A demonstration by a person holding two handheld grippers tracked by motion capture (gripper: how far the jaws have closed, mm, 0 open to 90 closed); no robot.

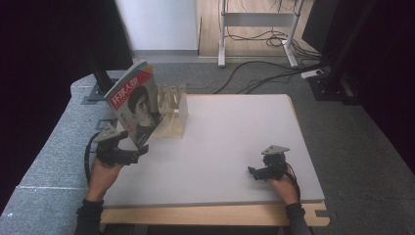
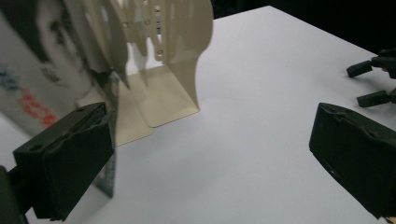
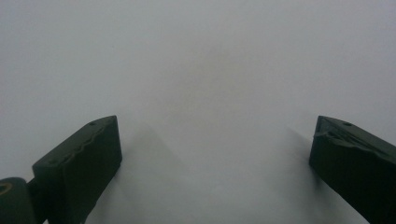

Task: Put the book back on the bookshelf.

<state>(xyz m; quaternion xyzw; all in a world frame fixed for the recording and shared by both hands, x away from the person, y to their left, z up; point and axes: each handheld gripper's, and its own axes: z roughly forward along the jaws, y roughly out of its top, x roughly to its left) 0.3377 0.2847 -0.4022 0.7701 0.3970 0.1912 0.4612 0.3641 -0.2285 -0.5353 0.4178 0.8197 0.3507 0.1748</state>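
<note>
Left gripper (image 1: 139,151): jaws spread wide, holding nothing, just beside the magazine's (image 1: 134,103) lower edge. Magazine stands tilted at 10 o'clock on the table (image 1: 235,142), leaning on the cream rack (image 1: 173,110). Right gripper (image 1: 254,172): jaws apart, empty, at 5 o'clock.

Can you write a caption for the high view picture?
Left gripper by a leaning magazine at a file rack; right gripper on the table.
</note>
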